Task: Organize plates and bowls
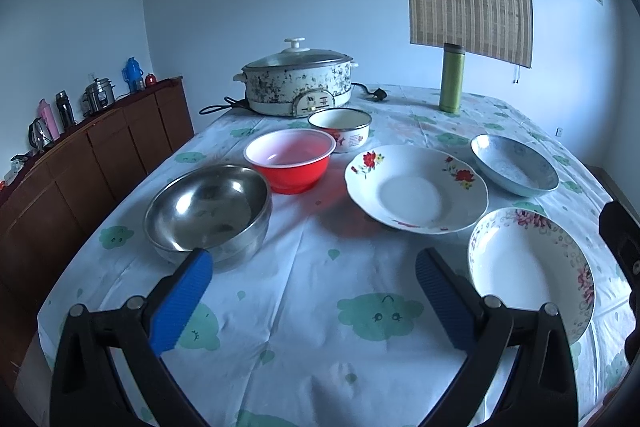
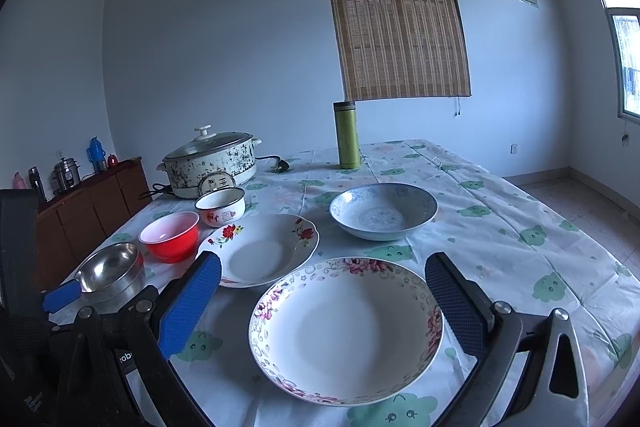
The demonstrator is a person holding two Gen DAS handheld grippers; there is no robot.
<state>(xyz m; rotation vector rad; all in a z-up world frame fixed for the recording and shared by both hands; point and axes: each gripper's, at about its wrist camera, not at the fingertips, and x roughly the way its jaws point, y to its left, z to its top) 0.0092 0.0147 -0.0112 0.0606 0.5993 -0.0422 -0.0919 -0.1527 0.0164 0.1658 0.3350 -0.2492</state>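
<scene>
Three plates lie apart on the table [image 2: 500,227]: pink-flowered plate [image 2: 346,331] nearest, red-flowered plate [image 2: 260,249], blue plate [image 2: 383,211]; steel bowl [image 1: 208,213], red bowl [image 1: 290,165] and enamel bowl [image 1: 340,129] line the left; left tongs [image 1: 314,297] and right tongs [image 2: 323,301] gape wide, empty.

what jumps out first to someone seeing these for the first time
The red bowl stands out, the one bright colour on the pale tablecloth, between the steel bowl and a small enamel pot. Nearer the right gripper lies the big plate with pink flowers, framed by its open blue fingers. At the far end stand a speckled electric cooker and a green flask.
</scene>
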